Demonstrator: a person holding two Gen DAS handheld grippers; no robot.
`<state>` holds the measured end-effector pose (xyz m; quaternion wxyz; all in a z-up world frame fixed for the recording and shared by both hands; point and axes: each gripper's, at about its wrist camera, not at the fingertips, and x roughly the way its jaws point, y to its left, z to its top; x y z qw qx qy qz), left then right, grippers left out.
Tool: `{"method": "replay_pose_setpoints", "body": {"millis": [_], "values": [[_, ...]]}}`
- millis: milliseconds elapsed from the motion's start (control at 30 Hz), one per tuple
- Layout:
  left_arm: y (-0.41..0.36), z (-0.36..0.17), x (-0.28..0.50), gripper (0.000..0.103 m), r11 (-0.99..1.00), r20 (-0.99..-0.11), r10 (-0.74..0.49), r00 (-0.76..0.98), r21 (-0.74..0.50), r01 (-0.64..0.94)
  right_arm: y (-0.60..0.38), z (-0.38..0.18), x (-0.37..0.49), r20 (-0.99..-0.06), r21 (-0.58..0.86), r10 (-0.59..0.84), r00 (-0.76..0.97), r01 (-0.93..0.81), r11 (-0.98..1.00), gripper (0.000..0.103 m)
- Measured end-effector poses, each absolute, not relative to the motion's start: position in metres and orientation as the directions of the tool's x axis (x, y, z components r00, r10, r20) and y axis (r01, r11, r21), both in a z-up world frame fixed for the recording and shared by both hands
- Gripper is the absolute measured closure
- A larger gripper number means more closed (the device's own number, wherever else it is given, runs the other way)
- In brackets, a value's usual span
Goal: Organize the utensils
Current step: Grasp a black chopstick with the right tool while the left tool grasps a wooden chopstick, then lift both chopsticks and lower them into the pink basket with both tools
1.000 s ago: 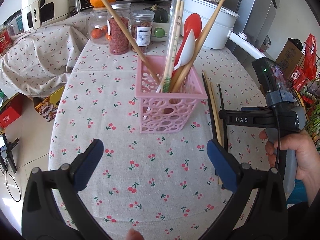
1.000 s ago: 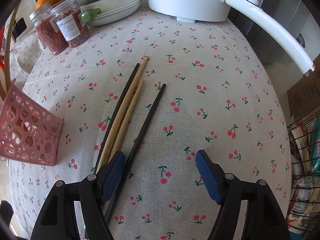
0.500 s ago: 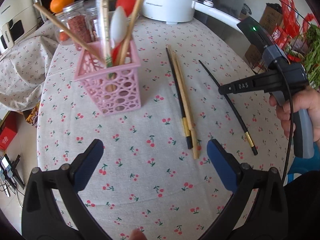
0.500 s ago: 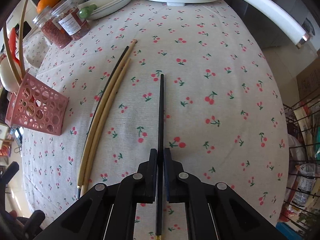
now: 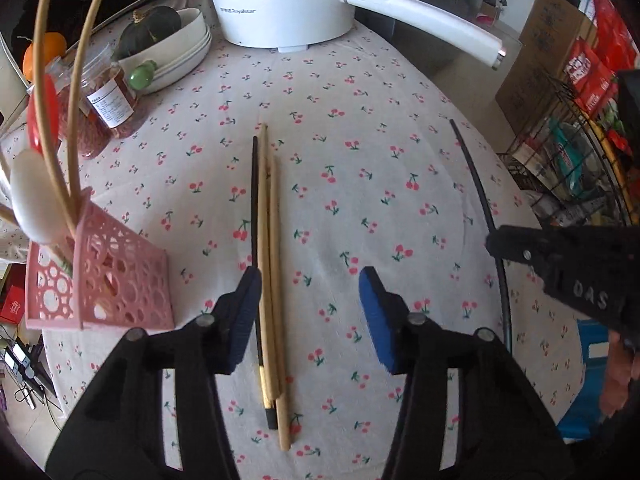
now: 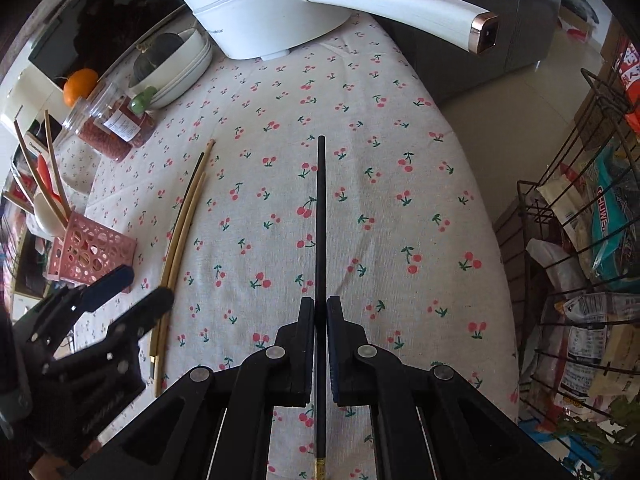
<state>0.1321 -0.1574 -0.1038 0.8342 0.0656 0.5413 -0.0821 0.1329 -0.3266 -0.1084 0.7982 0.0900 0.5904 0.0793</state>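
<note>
1. My right hand-held gripper point(image 6: 320, 312) is pinched on a black chopstick point(image 6: 320, 216); its fingers point(image 6: 306, 344) are pressed against the stick from both sides.
2. That chopstick's long axis runs straight out along the gripper, tip toward the far edge of the tabletop point(image 6: 440, 184) where the white electric pot point(image 6: 256, 12) sits; its gold-banded end pokes back past the fingers toward me. I can't tell how far it is lifted.
3. My left hand-held gripper point(image 5: 310, 312) is spread wide, holding nothing.
4. Three more chopsticks point(image 5: 268, 248) lie bundled on the cloth: one black, two wooden, touching side by side. Their long axis goes near edge to far edge, thick ends toward me.
5. Key relation: the bundle sits just under the left gripper, close by its left finger point(image 5: 244, 312), not centred in the gap. The left arm is nearer.
6. The pink utensil basket point(image 5: 100, 280) stands toward the tabletop's left edge, already holding chopsticks and spoons; judging from this, the held stick goes leftward across the bundle.
</note>
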Motion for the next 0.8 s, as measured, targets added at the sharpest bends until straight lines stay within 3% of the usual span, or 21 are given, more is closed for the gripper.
{"method": "replay_pose_setpoints", "body": {"millis": [133, 167, 800], "values": [[-0.161, -0.119, 0.166, 0.088, 0.983, -0.922, 0.014, 0.387, 0.083, 0.161, -0.329, -0.104, 0.131, -0.919, 0.263, 0.257, 0.3, -0.021, 0.964, 0.097], [-0.16, -0.123, 0.172, 0.091, 0.987, -0.927, 0.011, 0.375, 0.071, 0.147, -0.329, -0.104, 0.133, -0.917, 0.267, 0.261, 0.302, -0.023, 0.964, 0.097], [-0.156, -0.148, 0.204, 0.096, 0.989, -0.965, 0.004, 0.262, 0.041, 0.139, -0.329, -0.103, 0.142, -0.902, 0.321, 0.301, 0.311, 0.016, 0.947, 0.097]]}}
